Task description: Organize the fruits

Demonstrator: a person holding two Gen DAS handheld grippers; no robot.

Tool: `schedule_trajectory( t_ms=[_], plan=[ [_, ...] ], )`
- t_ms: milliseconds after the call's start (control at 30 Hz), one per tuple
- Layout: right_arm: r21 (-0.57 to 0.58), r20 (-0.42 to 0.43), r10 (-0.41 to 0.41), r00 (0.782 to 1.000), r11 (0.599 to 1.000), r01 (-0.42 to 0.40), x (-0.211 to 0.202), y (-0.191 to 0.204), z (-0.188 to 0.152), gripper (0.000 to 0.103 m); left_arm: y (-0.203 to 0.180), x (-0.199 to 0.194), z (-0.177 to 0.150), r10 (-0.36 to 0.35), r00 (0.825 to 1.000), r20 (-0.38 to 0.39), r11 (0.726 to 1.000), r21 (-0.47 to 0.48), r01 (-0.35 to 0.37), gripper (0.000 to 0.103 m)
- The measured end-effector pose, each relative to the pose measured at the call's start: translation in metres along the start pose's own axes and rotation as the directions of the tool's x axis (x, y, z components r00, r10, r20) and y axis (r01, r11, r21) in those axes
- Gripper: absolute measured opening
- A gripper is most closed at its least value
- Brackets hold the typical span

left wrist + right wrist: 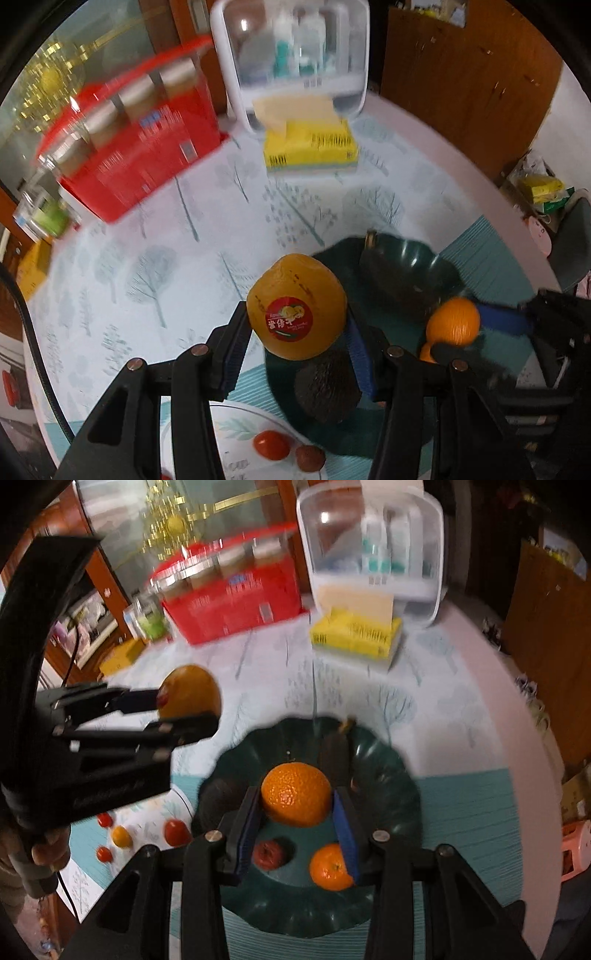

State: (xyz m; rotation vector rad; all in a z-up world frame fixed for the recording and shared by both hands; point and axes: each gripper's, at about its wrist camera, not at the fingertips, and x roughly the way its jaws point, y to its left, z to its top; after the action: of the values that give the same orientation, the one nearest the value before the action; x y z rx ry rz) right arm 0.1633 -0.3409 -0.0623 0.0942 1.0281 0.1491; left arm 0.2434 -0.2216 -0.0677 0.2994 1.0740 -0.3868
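Plainly, both tongs were loaded. The left tongs were clenched on a large stickered orange, held in the air above the near rim of the dark green bowl, with the white plate and its small tomatoes below. The right tongs gripped a smaller orange directly over the bowl, where another mandarin, a dark red fruit and an avocado already lay.

To do this step well, each fruit should probably be lowered onto a bare patch of the bowl floor, close to the surface before the pads let go, so it neither drops nor rolls onto its neighbours; the two tongs should also stay apart as they descend.

The stickered orange looked slightly taller than wide, its long axis roughly upright, tilted a little left at the top, label facing the left camera. The smaller orange was near round, with no clear axis.
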Motion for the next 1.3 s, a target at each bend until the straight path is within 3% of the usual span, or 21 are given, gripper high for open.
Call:
schedule_trajectory(
  t_ms=[267, 533, 567, 700, 1300],
  plan=[
    [-0.002, -0.114, 0.05, 0.992, 0.999, -0.05, 0.049, -0.009, -0.023, 0.04, -0.015, 0.066, -0.009, -0.03, 0.991, -0.128, 1.0, 0.004, 0.031, 0.049],
    [0.037, -0.134, 0.082, 0.988, 0.996, -0.078, 0.067, -0.017, -0.029, 0.041, -0.022, 0.092, -0.012, -0.036, 0.982, -0.187, 0.999, 0.019, 0.04, 0.05],
    [0.043, -0.137, 0.087, 0.987, 0.996, -0.082, 0.068, -0.017, -0.027, 0.041, -0.022, 0.091, -0.013, -0.032, 0.982, -0.184, 0.999, 0.025, 0.037, 0.051],
    [0.064, -0.133, 0.12, 0.984, 0.992, -0.112, 0.069, -0.02, -0.026, 0.043, -0.024, 0.081, -0.013, -0.018, 0.99, -0.137, 0.999, 0.038, 0.023, 0.074],
    [0.061, -0.068, 0.089, 0.994, 0.995, -0.085, 0.04, -0.016, -0.028, 0.045, -0.003, 0.018, -0.031, -0.034, 0.998, -0.061, 0.998, -0.056, 0.031, 0.075]
  ],
)
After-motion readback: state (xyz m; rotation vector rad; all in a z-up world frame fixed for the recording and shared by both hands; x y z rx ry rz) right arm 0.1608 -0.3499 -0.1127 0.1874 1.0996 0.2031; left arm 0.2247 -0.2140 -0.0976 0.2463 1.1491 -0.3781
